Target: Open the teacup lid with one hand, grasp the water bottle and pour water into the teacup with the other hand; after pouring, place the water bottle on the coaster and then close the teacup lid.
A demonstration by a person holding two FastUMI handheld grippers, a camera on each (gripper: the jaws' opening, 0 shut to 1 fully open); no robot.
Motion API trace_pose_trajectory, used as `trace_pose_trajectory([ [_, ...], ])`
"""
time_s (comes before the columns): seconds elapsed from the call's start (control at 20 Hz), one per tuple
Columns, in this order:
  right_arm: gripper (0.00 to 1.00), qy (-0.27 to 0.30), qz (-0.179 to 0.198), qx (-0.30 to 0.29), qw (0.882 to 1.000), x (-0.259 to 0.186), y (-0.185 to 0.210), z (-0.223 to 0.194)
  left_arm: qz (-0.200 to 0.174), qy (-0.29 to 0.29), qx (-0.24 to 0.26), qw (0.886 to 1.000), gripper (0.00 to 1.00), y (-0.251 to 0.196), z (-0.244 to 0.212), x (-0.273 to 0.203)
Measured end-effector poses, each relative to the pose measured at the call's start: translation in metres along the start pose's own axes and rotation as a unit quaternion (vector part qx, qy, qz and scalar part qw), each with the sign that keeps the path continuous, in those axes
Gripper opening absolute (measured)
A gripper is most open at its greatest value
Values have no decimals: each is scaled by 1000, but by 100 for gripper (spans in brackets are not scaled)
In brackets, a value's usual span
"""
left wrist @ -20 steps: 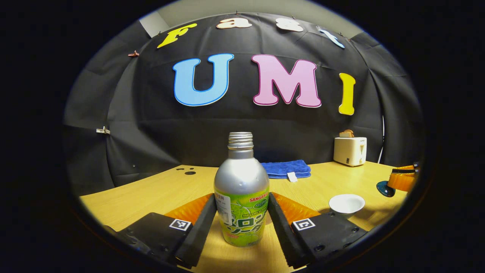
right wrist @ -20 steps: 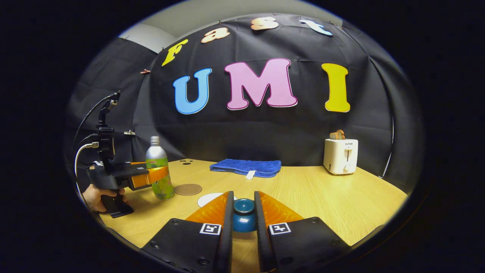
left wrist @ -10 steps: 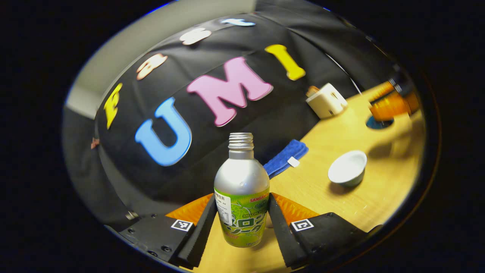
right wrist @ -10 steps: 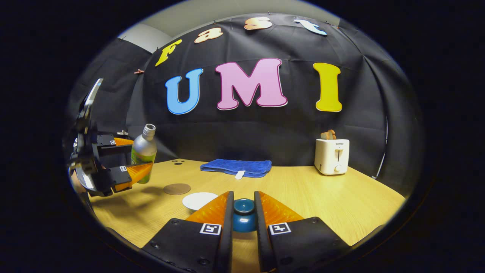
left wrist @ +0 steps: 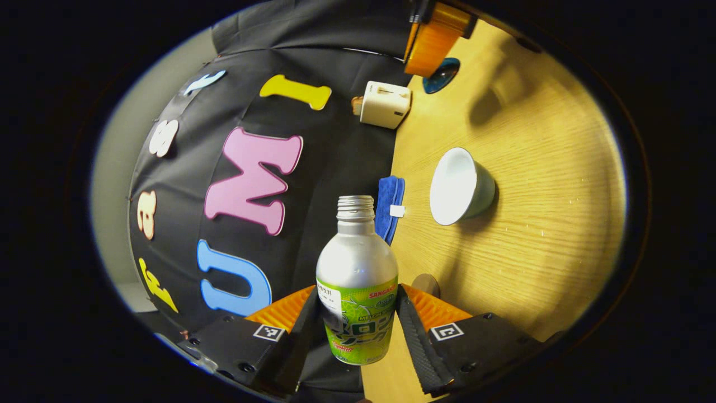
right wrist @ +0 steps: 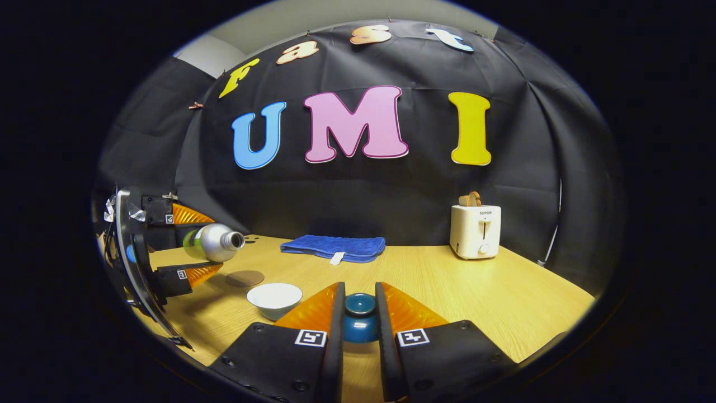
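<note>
Right gripper view has the left gripper (right wrist: 193, 246) off toward the bench's left edge, its two fingers clamped on the water bottle (right wrist: 212, 243), which lies almost level in the air with its uncapped mouth aimed toward the middle of the bench. The teacup (right wrist: 274, 298) stands open on the bench (right wrist: 503, 296), below that mouth and a little past it. That gap is what the pour depends on, as I read it: the bottle's long axis points over the cup rather than down into it, so the mouth must come above the bowl or tip further. No water can be seen leaving the mouth. The round coaster (right wrist: 244, 278) lies on the bench just behind the teacup, under the bottle.

Close in, the right gripper (right wrist: 359, 320) has its fingers closed on the knob of the teacup lid (right wrist: 359, 318), held near the bench's front edge to the right of the cup.

Left gripper view confirms the left gripper's (left wrist: 356, 322) hold on the water bottle (left wrist: 357, 285), and shows the teacup's (left wrist: 460, 185) white inside. Whether the bottle holds any water is hidden by its metal wall.
</note>
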State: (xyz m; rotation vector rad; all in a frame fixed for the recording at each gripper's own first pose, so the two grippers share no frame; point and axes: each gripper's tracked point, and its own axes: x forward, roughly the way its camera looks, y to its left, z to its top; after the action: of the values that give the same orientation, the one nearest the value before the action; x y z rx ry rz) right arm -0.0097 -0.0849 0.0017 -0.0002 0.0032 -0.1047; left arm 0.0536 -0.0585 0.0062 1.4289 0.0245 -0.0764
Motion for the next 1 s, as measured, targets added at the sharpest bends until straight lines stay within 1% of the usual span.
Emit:
trace_pose_trajectory([
  [0.15,31,0,2,0,1000,0,0,0,-1,0,53,999,79,-1,3,9],
  [0.2,36,0,2,0,1000,0,1,0,2,0,73,997,80,-2,3,9],
  [0.25,36,0,2,0,1000,0,1,0,3,0,92,996,80,-2,2,10],
  [0.3,31,0,2,0,1000,0,1,0,3,-1,107,994,79,-4,3,10],
  [0.45,31,0,2,0,1000,0,1,0,-2,-4,141,990,80,-4,2,15],
  [0.65,31,0,2,0,1000,0,0,0,2,-9,185,983,80,2,6,16],
  [0.8,31,0,4,0,1000,0,0,-1,1,-15,221,975,80,4,10,22],
  [1.0,31,1,5,0,1000,0,1,0,2,-17,252,967,81,5,14,25],
])
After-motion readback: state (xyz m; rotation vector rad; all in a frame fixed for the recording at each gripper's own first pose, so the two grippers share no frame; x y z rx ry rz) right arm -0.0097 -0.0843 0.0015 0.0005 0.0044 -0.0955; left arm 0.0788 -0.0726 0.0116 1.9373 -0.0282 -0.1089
